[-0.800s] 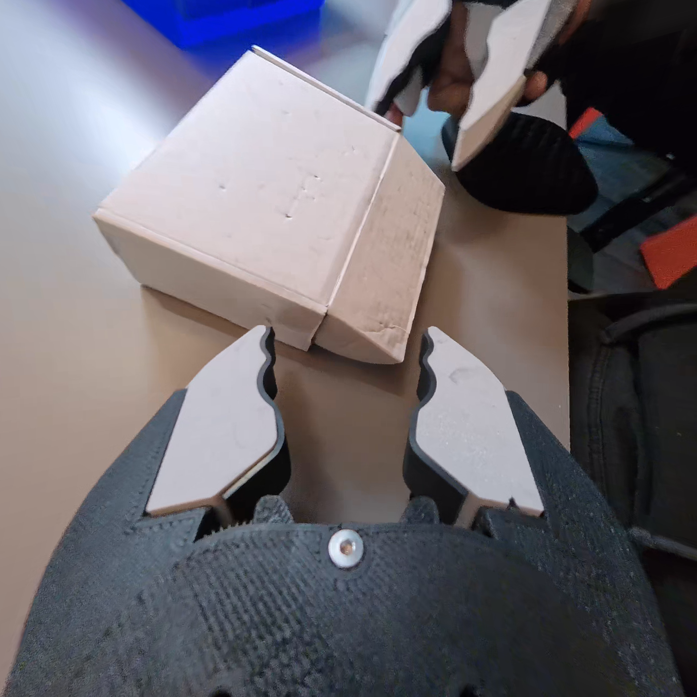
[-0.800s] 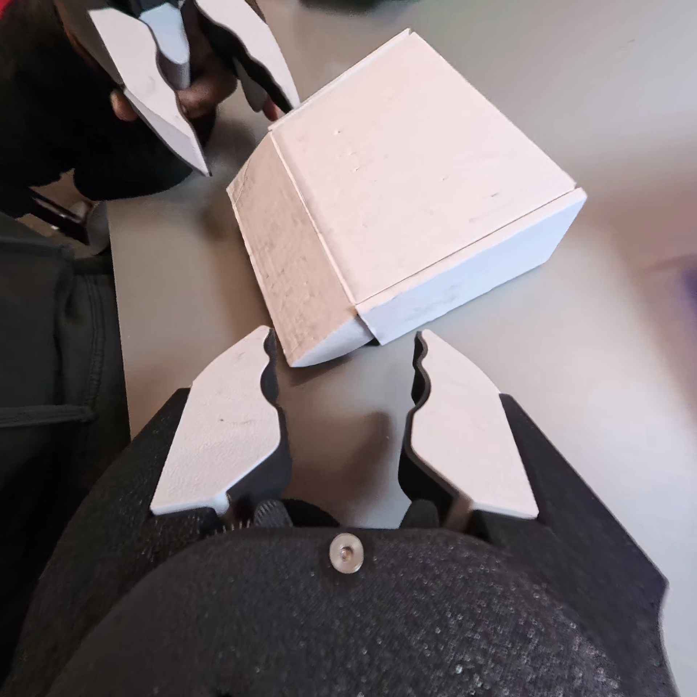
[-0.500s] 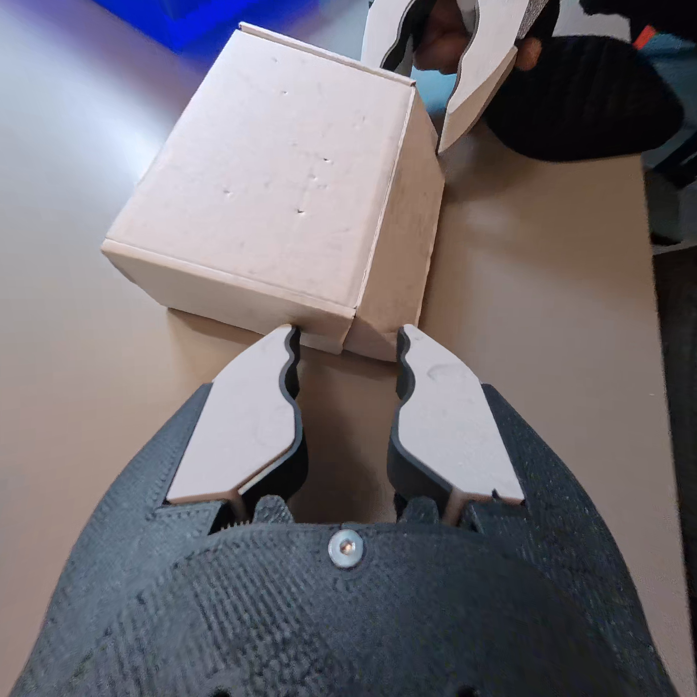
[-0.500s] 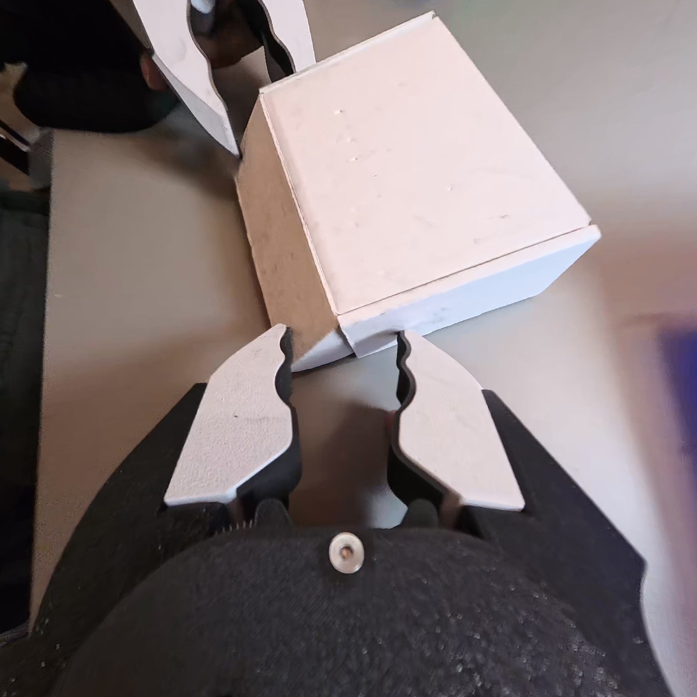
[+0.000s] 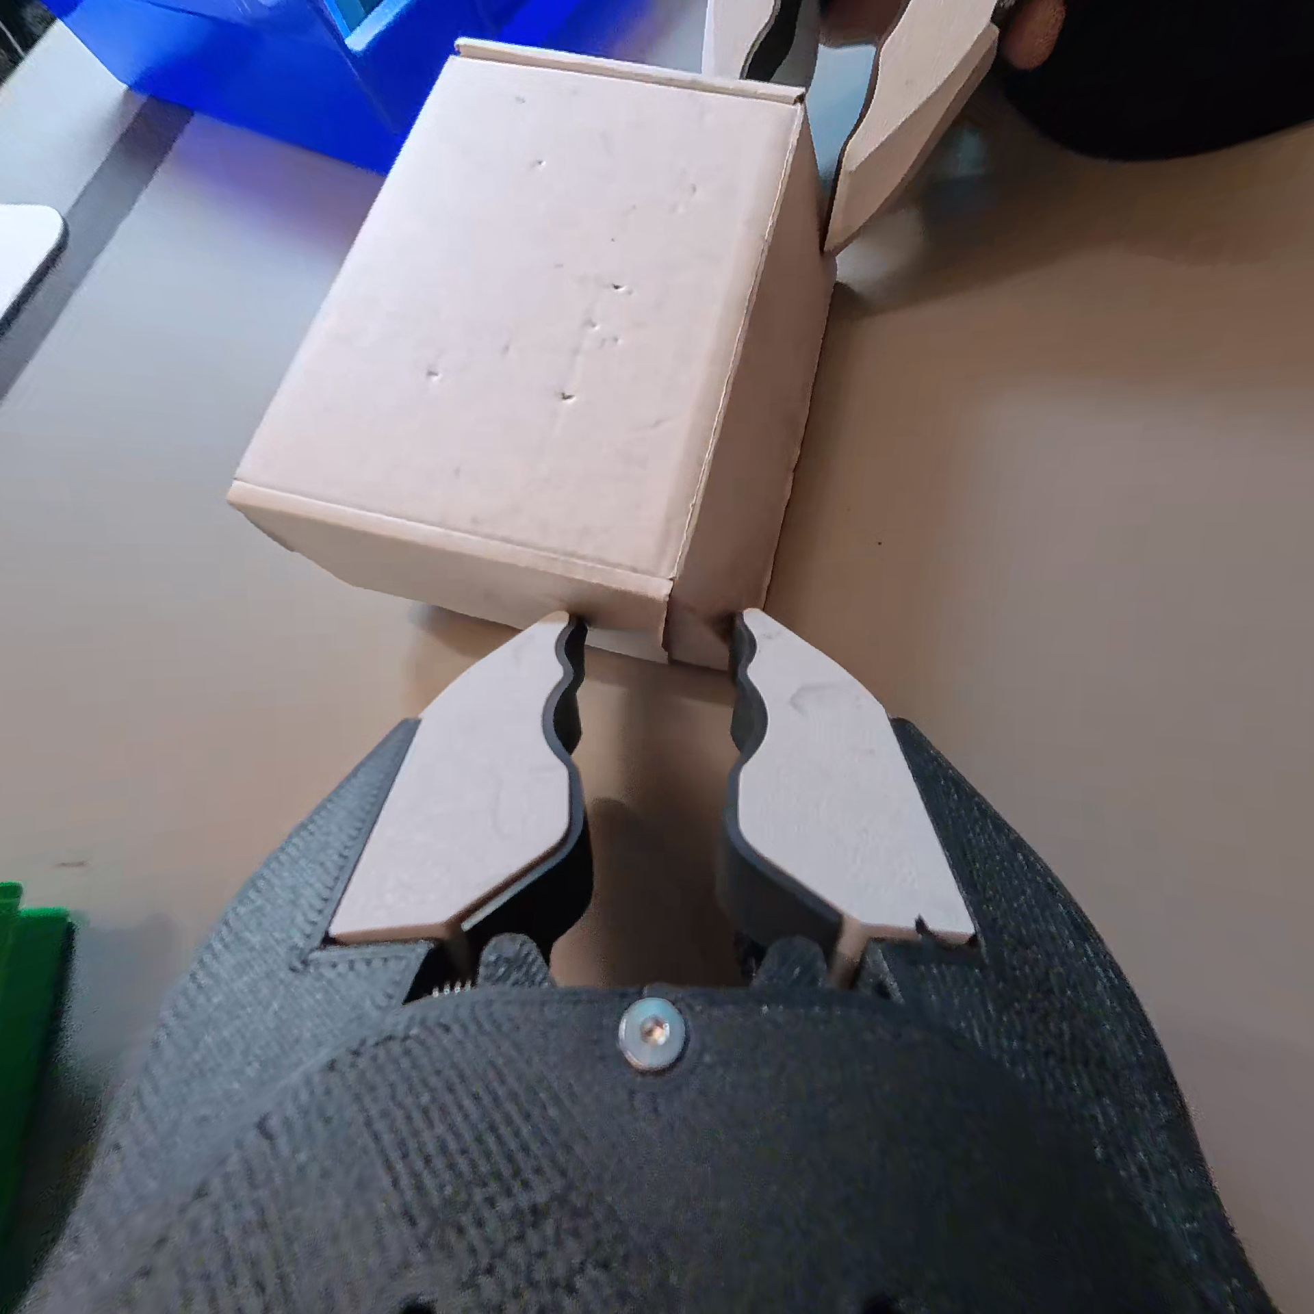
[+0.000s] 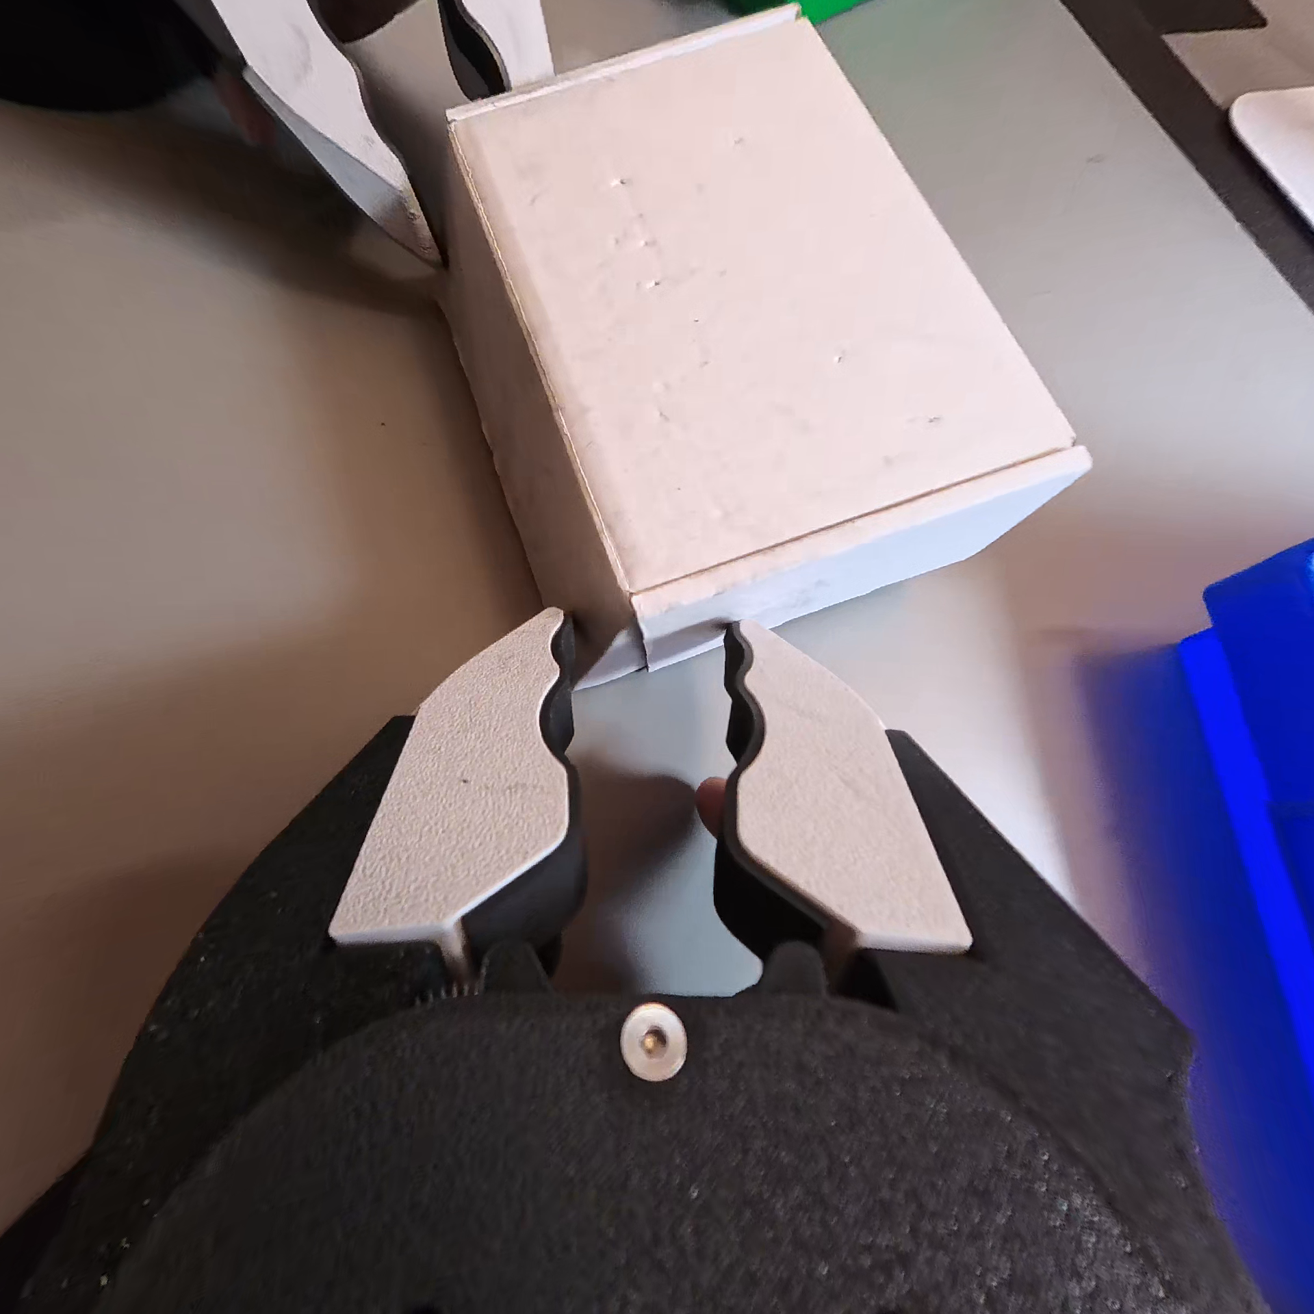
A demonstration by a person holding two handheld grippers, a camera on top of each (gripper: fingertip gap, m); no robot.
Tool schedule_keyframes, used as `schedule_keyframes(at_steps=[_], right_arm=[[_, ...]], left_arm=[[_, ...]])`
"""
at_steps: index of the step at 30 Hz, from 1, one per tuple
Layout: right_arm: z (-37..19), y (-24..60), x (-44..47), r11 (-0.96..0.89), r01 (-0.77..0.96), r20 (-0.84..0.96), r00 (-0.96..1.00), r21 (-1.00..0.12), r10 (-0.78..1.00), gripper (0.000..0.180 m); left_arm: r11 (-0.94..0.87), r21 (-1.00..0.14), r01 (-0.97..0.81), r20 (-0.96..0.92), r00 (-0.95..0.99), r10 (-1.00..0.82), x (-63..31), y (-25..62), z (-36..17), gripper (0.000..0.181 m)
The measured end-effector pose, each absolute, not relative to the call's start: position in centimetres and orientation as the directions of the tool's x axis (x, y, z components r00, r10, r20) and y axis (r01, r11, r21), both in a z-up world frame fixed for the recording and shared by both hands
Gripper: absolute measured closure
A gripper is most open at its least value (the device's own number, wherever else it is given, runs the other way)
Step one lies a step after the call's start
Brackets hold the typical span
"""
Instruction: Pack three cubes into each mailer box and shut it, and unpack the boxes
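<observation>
Beige matte surface [image 5: 1031, 498], broad, carrying everything in view. Closed pale cardboard mailer box [image 5: 540, 320] flat on the surface near its front edge, lid down, front flap tucked, no gap showing at the seams. Contents hidden; cubes not visible anywhere. Blue plastic bin [image 5: 234, 64] just beyond the box's far corner, seen blurred at the right edge of the right wrist view too. Green plastic object [image 5: 25, 995] at the lower left edge, partly cut off.

Left hand-held gripper [image 5: 658, 633] released, jaws apart, straddling one near corner of the box, tips at or just touching the cardboard. Right hand-held gripper [image 6: 647, 640] likewise released, jaws apart around the opposite corner on the same long side; no grasp yet on either.

Judged progress: this box shut, so either freshly packed or waiting to be opened; cannot tell which. Corner approach from both ends suggests squaring up or lifting next. No other mailer box in view.
</observation>
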State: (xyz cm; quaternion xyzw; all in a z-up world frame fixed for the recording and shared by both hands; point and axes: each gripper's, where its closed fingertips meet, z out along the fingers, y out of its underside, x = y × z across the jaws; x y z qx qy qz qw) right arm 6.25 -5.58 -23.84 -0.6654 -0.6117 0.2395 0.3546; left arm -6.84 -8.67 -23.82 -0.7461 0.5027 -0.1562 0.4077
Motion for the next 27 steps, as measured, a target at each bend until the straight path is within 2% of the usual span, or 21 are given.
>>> schedule_keyframes(at_steps=[2, 3, 5, 7, 10, 20, 27], right_arm=[[-23.8, -5.6, 6.3, -0.021, 0.647, 0.088, 0.137, -0.763, 0.987, 0.139], [-23.9, -5.6, 6.3, -0.018, 0.652, 0.088, 0.130, -0.758, 0.988, 0.138], [-24.4, -5.6, 6.4, 0.001, 0.676, 0.093, 0.099, -0.737, 0.991, 0.129], [-24.7, -5.4, 6.2, 0.022, 0.699, 0.107, 0.078, -0.715, 0.991, 0.121], [-24.9, -5.1, 6.1, 0.042, 0.729, 0.106, 0.042, -0.683, 0.993, 0.116], [-24.8, -3.0, 5.4, 0.111, 0.724, 0.228, 0.066, -0.681, 0.971, 0.137], [-25.0, -3.1, 5.5, 0.121, 0.732, 0.272, 0.090, -0.670, 0.958, 0.143]], left_arm=[[-0.189, -0.778, -0.599, -0.129, 0.447, -0.885, -6.9, -8.6, -23.8, 0.140], [-0.194, -0.778, -0.597, -0.118, 0.443, -0.889, -6.9, -8.6, -24.0, 0.135], [-0.197, -0.754, -0.627, -0.120, 0.426, -0.897, -6.9, -8.5, -24.7, 0.112], [-0.193, -0.735, -0.650, -0.127, 0.412, -0.902, -6.8, -8.3, -25.4, 0.108], [-0.184, -0.723, -0.666, -0.132, 0.394, -0.909, -6.9, -7.7, -25.5, 0.110], [-0.125, -0.718, -0.685, -0.224, 0.397, -0.890, -7.9, -5.4, -25.4, 0.142], [-0.111, -0.707, -0.698, -0.243, 0.389, -0.889, -7.9, -5.6, -25.5, 0.150]])
